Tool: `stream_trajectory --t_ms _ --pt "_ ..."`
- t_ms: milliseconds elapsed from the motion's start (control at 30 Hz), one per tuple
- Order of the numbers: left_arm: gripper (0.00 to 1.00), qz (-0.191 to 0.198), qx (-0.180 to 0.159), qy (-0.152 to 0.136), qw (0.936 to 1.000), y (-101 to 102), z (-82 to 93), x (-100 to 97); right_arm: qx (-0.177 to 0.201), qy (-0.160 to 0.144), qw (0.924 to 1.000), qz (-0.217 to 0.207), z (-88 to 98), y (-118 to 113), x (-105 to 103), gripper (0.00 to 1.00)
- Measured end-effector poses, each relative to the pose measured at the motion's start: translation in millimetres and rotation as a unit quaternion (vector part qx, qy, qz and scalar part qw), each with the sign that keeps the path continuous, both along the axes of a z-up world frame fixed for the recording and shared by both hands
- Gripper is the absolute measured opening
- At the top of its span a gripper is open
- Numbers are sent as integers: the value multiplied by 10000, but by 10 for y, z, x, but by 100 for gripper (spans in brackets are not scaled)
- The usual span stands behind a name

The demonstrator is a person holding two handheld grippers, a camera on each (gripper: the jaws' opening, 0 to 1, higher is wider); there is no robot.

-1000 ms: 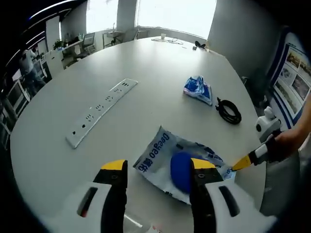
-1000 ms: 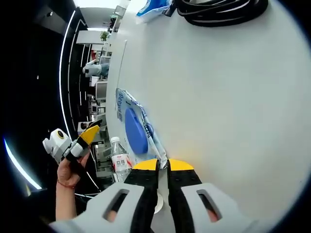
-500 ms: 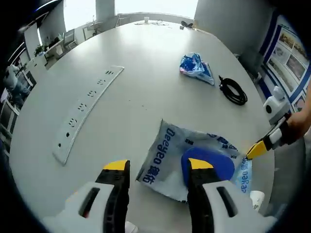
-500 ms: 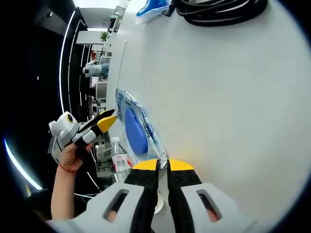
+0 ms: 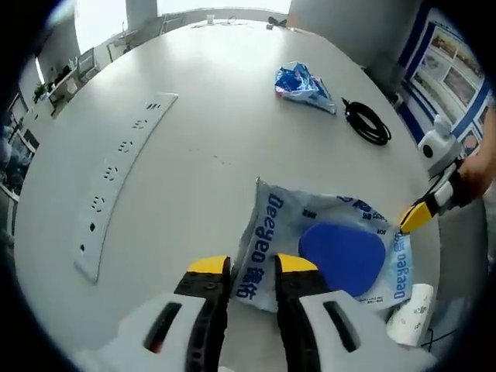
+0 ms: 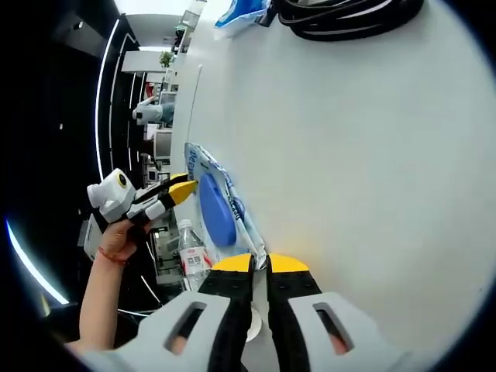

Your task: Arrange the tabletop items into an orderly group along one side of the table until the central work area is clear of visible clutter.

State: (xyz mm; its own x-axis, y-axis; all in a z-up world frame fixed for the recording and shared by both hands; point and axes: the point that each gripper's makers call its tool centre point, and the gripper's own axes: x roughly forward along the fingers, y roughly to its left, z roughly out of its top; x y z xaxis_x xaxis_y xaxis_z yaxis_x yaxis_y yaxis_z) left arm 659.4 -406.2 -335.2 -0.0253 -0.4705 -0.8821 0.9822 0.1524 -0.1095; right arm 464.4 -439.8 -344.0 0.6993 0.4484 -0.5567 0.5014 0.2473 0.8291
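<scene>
A white and blue plastic bag [image 5: 279, 225] printed "Deeyeo", with a round blue disc [image 5: 342, 256] inside, lies flat on the white table [image 5: 194, 116]. My left gripper [image 5: 253, 265] hovers over the bag's near edge, its jaws narrowed but still apart, with the bag's corner between them. My right gripper [image 6: 260, 262] is shut on another corner of the bag [image 6: 221, 209], and its yellow tip is at the bag's right edge [image 5: 418, 218]. In the right gripper view the left gripper [image 6: 182, 188] reaches the bag's far side, held by a hand [image 6: 116, 244].
A long white power strip [image 5: 116, 178] lies to the left. A crumpled blue wrapper [image 5: 302, 81] and a black cable coil [image 5: 366, 122] lie farther off. A water bottle [image 6: 190, 256] lies near the table's edge by the bag.
The left gripper has come down and forward over the bag's near edge, and its jaws have narrowed from wide apart. The right gripper keeps its hold and has not moved.
</scene>
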Motion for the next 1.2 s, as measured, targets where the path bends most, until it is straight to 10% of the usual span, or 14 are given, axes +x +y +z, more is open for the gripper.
stream_trajectory --t_ms 333,1200 --pt "1 -279 90 -101 9995 52 -28 -14 -17 -11 10000 -43 2 -22 1 3" --pt "0 291 -153 167 9993 152 239 -54 -201 -316 9993 -31 205 -311 125 0"
